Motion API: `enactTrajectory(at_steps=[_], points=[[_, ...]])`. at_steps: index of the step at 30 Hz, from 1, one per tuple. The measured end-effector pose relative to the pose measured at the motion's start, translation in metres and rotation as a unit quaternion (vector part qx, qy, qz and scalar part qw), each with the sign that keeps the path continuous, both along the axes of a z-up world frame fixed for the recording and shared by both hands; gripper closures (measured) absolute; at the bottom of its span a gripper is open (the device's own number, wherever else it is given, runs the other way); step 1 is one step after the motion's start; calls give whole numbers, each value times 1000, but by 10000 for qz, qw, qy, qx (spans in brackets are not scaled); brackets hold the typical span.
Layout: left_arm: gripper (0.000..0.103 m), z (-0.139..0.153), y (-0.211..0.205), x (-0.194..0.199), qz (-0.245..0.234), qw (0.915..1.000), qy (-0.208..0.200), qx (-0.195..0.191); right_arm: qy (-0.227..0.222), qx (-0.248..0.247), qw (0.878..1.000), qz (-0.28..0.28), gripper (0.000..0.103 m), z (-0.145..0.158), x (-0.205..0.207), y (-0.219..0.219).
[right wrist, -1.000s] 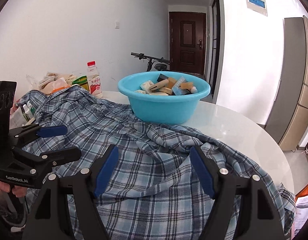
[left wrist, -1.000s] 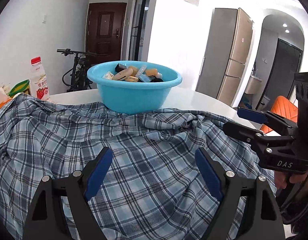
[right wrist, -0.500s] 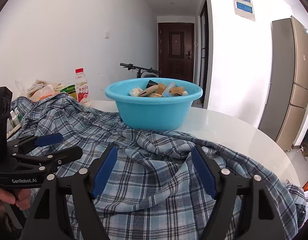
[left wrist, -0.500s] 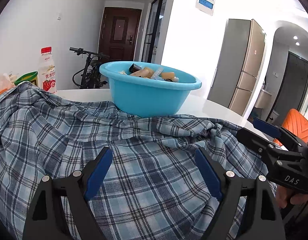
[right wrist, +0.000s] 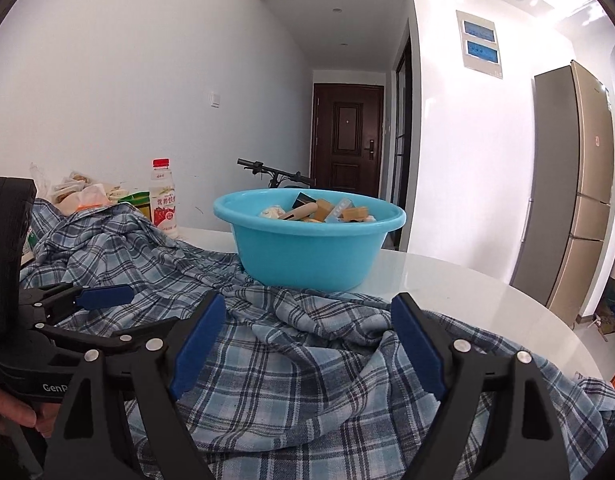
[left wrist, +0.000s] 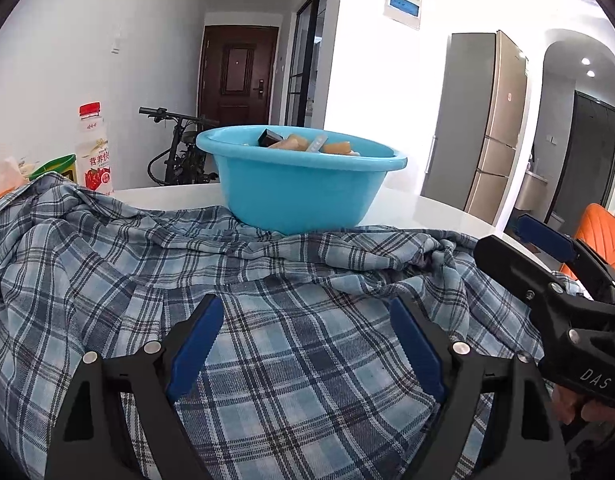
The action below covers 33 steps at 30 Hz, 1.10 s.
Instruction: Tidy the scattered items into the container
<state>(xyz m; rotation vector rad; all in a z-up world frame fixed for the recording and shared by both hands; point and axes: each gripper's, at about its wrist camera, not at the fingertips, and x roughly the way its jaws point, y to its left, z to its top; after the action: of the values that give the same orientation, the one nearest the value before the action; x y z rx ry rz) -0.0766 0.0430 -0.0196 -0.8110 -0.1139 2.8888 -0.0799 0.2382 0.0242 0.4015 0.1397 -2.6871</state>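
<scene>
At far left of the left wrist view, a green-rimmed tub (left wrist: 55, 162) and a red-capped bottle (left wrist: 94, 148) stand at the back edge of the white desk (left wrist: 427, 210), with a bike (left wrist: 179, 152) behind them by the wall. A blue plaid shirt (left wrist: 267, 320) lies rumpled over most of the desk, reaching the foot of the basin (left wrist: 299, 192). The blue basin stands on the desk behind the shirt, its near base touching the cloth, and holds the small items (left wrist: 307, 145): a dark box, tan blocks and a pale blue strip show over the rim. The left tongs (left wrist: 307, 348) hang low over the shirt with blue pads spread wide, nothing between them. At right, the right tongs (left wrist: 519, 240) come in from the side, also spread and empty, over the shirt's right edge. A fridge (left wrist: 483, 128) stands beyond, and an orange chair (left wrist: 603, 236) at far right.

In the right wrist view, the left tongs (right wrist: 107, 304) enter from the left edge, apart and empty, above the cloth. Snack bags (right wrist: 83, 194) sit behind the shirt (right wrist: 307, 380) next to the bottle (right wrist: 163, 200). The basin (right wrist: 307, 252) stands mid-frame with the items (right wrist: 319, 210) piled inside. The right tongs (right wrist: 307, 344) gape over the shirt in front of it, holding nothing. Bare desk (right wrist: 467, 292) shows to the right.
</scene>
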Motion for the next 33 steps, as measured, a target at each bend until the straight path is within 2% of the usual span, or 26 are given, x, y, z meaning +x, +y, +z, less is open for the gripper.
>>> enactTrajectory(at_steps=[10,13,17,24,25,26,33], points=[[14,1,-4,5,170,9998,126,11,5,3,10000,19,19,-7,1,-2],[10,1,-4,6,207,9997,105,-80,62,28,10000,-52,19,-6,3,-2],[9,2,-9,10,369,9991,181,-62,63,-12,9999,-93,18,-6,3,0],[6,4,-14,17,564,9980,275,-64,-1,-150,9991,-392,4,-6,0,9],[1,4,-13,18,580,9979,286,-87,2,-141,9991,-411,3,-6,0,9],[0,5,-13,19,603,9976,312,-113,3,-123,9990,-435,3,-6,0,9],[0,16,0,44,732,9916,968,-436,-46,-113,9987,-492,1,-7,1,9]])
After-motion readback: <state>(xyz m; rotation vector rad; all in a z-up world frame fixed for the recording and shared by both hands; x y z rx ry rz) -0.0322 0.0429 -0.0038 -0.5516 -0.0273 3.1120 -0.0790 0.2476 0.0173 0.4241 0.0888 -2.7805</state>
